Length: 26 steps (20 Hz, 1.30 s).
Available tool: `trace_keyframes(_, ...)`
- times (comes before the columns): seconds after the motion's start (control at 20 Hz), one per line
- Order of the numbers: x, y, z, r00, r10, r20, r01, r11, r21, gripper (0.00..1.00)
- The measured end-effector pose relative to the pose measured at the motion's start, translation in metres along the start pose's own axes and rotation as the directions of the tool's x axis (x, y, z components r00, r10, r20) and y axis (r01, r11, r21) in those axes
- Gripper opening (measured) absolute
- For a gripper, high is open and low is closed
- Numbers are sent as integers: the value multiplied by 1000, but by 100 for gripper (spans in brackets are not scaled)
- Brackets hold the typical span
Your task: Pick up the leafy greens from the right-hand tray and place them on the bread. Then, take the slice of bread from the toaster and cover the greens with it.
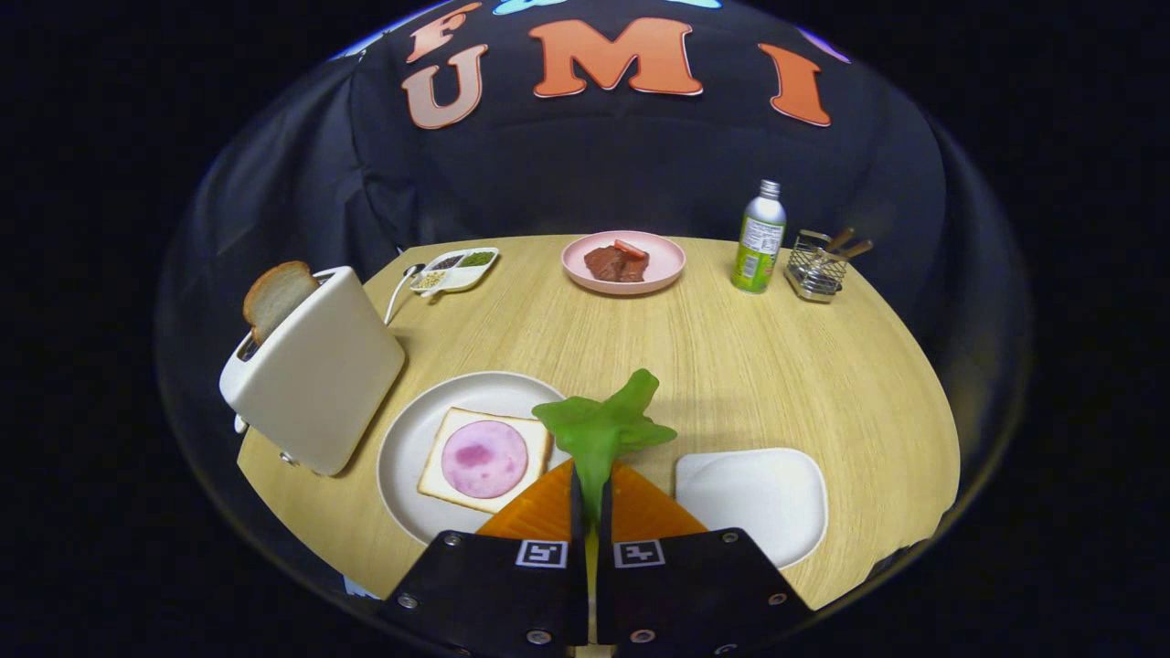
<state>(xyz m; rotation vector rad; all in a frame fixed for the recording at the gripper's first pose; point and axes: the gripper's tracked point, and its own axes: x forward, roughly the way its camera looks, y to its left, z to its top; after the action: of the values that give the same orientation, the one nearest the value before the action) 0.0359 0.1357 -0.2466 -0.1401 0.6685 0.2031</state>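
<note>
My gripper (591, 493) is shut on the leafy greens (605, 426), whose stem is pinched between the two orange fingers while the leaves stick up past the tips. The greens hang above the table between the white round plate (407, 461) and the white tray (759, 493). On the plate, left of the fingers, lies a bread slice (462, 489) topped with a pink round of ham (483, 458). The tray to the right of the fingers holds nothing. Further left stands a white toaster (315, 370) with a second bread slice (276, 297) poking out of its slot.
At the back of the round wooden table (731, 366) stand a pink plate with red meat (622, 261), a green bottle (759, 239), a wire basket with utensils (818, 265) and a divided spice dish (454, 269) with a spoon beside it.
</note>
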Motion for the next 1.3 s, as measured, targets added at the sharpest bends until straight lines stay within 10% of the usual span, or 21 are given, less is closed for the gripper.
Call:
trace_keyframes(1.05,49,81,-12,997,29,-75,-30,1000,-11,4)
trace_keyframes(1.3,47,78,-15,997,15,-76,-16,1000,-19,22)
